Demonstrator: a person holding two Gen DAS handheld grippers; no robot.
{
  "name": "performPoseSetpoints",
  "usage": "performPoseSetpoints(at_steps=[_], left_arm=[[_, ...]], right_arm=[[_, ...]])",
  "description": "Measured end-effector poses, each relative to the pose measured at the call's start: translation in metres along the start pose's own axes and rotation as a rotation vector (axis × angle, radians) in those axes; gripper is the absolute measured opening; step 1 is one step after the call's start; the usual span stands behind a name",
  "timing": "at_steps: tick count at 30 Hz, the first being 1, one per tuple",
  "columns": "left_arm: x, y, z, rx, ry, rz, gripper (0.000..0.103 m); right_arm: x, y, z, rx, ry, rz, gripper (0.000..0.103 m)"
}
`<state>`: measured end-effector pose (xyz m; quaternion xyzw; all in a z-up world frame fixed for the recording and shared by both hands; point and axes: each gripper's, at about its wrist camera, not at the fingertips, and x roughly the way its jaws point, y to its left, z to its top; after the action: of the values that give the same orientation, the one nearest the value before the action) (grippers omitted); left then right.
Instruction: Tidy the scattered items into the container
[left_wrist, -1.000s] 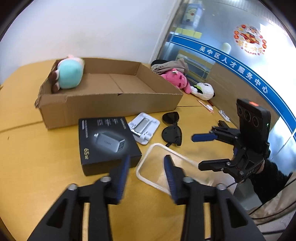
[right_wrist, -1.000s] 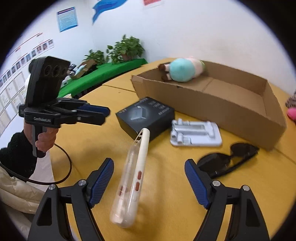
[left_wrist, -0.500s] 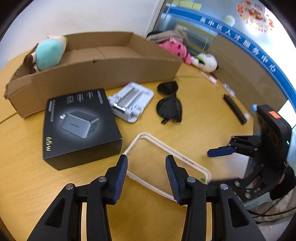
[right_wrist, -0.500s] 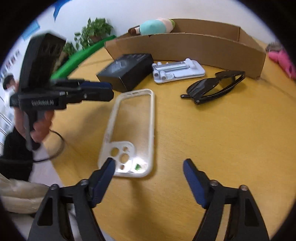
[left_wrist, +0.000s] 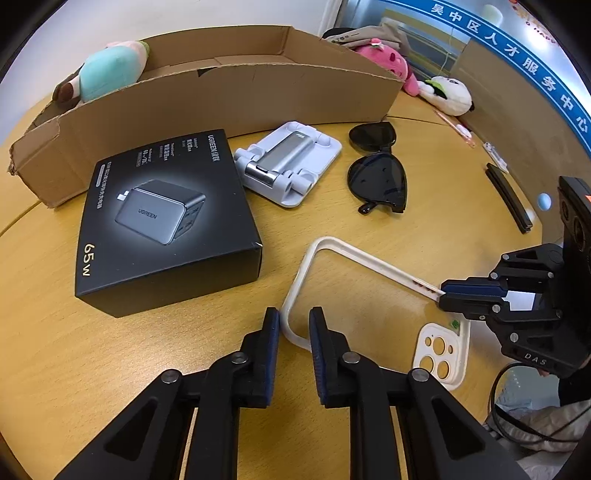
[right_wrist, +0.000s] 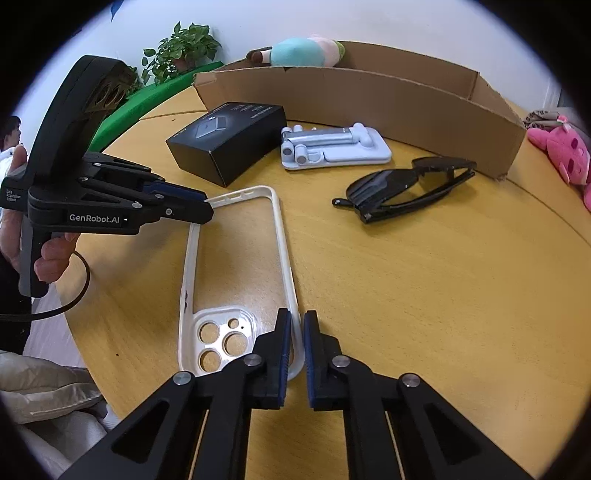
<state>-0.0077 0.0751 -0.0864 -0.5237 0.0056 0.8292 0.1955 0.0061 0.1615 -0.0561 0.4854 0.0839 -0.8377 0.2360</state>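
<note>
1. Viewing from the left wrist:
   - Closing the left gripper's (left_wrist: 293, 317) jaws around the short end rim of the phone case (left_wrist: 300, 278), with the rim between the pads.
   - Lies flat near the table's (left_wrist: 147, 369) near edge, well short of the cardboard box (left_wrist: 229, 96) along the far edge.
   - Pinches the long rim near the camera-cutout end with the right gripper (left_wrist: 441, 295), clamped tight.
   - Risks bowing or twisting so thin a frame if the two hands rise unevenly, and possibly popping it out of one grip.
   - Hides the exact pad contact under the fingers; cuts off the right gripper's body at the frame's edge.

2. Viewing from the right wrist:
   - Shows the right gripper (right_wrist: 297, 325) closed on the phone case's (right_wrist: 281, 236) long rim beside the lens holes.
   - Shows the left gripper (right_wrist: 208, 208) biting the far corner, carried by a hand (right_wrist: 55, 258).
   - Risks clipping the charger box (right_wrist: 229, 140), phone stand (right_wrist: 332, 147) or sunglasses (right_wrist: 406, 184) on the way to the cardboard box (right_wrist: 369, 99), since all three lie between.
   - Hides most of the box floor behind its near wall.
</note>
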Motion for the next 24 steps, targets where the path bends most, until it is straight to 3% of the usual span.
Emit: performPoseSetpoints(at_steps=[4,13,18,24], left_arm=[[-0.008,0.003,0.0,-0.026,-0.01,0.022,0.005],[-0.042,0.001,0.02,-0.017,-0.102,0.054,0.005],[-0.071,0.001,0.06,0.034,-0.163,0.103,0.005],[-0.106,0.014,0.142,0.098,-0.252,0.195,0.005]], right_arm=[[-0.003,0.003,0.003,-0.012,-0.015,0.003,0.006],[-0.027,0.001,0.017,0.008,-0.092,0.031,0.006],[-0.047,-0.004,0.048,0.016,-0.164,0.017,0.007],[-0.067,-0.02,0.111,0.085,-0.294,0.006,0.006]])
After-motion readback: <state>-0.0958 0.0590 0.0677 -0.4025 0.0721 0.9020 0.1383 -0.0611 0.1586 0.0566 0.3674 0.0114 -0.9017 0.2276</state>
